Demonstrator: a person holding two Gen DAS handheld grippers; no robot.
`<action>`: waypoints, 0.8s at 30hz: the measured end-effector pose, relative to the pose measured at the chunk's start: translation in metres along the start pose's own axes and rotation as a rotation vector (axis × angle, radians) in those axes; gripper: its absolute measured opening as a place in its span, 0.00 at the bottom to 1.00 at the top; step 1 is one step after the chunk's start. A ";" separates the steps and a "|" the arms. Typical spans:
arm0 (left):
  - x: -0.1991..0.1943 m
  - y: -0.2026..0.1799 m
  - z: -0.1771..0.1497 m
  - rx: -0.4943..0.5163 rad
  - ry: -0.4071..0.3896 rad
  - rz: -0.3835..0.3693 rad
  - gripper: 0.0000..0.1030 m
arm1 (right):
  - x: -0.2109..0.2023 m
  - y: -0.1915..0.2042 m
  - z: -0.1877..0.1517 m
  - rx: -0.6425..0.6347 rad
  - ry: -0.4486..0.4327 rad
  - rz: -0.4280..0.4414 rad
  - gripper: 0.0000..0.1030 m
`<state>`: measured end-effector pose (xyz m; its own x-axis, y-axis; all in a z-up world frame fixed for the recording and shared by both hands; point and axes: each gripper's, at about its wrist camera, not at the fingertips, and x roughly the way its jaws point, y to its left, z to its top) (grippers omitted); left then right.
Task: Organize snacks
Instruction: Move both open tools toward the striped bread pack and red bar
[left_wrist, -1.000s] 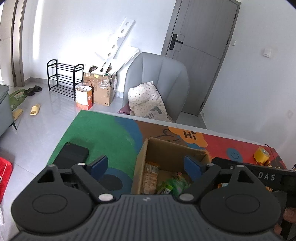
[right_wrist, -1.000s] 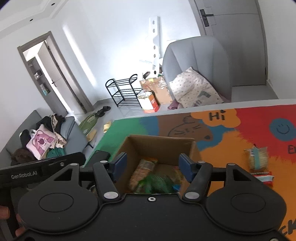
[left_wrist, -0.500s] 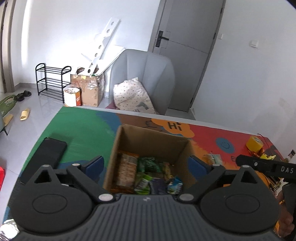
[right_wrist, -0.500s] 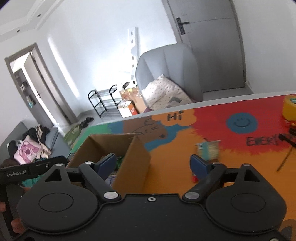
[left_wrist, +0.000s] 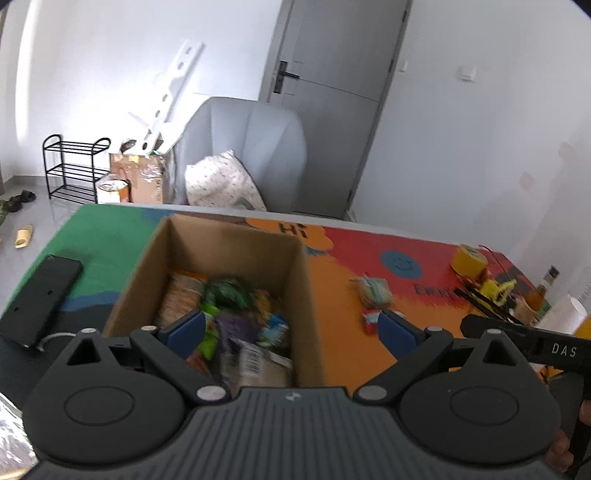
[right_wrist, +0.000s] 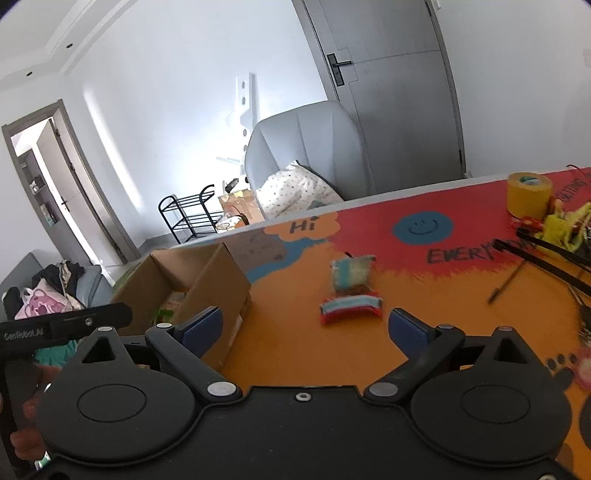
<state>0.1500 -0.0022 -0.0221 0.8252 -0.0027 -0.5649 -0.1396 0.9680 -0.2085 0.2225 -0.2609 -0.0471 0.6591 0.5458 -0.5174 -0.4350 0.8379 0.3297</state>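
An open cardboard box (left_wrist: 299, 266) stands on the colourful mat and holds several snack packets (left_wrist: 236, 314). It also shows in the right wrist view (right_wrist: 225, 277). My left gripper (left_wrist: 291, 328) is open and empty, above the box's near right part. Two snacks lie on the orange part of the mat right of the box: a pale green-and-cream packet (right_wrist: 349, 273) and a red-edged packet (right_wrist: 351, 306), also seen in the left wrist view (left_wrist: 373, 291) (left_wrist: 369, 317). My right gripper (right_wrist: 304, 328) is open and empty, just short of the red-edged packet.
A black phone (left_wrist: 40, 295) lies on the mat left of the box. A yellow tape roll (right_wrist: 528, 195), yellow toy parts (right_wrist: 561, 225) and black sticks (right_wrist: 546, 258) sit at the right. A grey chair (left_wrist: 243, 155) with a cushion stands behind the table.
Both grippers have swung right. The right gripper has left the box and now faces the two loose packets. The left gripper has come from beside the box to over it.
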 end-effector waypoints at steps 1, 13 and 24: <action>0.000 -0.003 -0.002 0.001 0.001 -0.004 0.96 | -0.004 -0.001 -0.002 -0.006 -0.002 -0.005 0.95; 0.012 -0.055 -0.005 0.071 -0.005 -0.062 0.94 | -0.021 -0.033 -0.007 0.025 -0.014 -0.048 0.93; 0.052 -0.083 -0.002 0.078 0.049 -0.074 0.56 | 0.001 -0.053 0.002 0.059 0.022 -0.042 0.77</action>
<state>0.2034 -0.0834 -0.0363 0.8038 -0.0848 -0.5889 -0.0348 0.9814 -0.1889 0.2476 -0.3047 -0.0642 0.6619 0.5106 -0.5487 -0.3701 0.8593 0.3532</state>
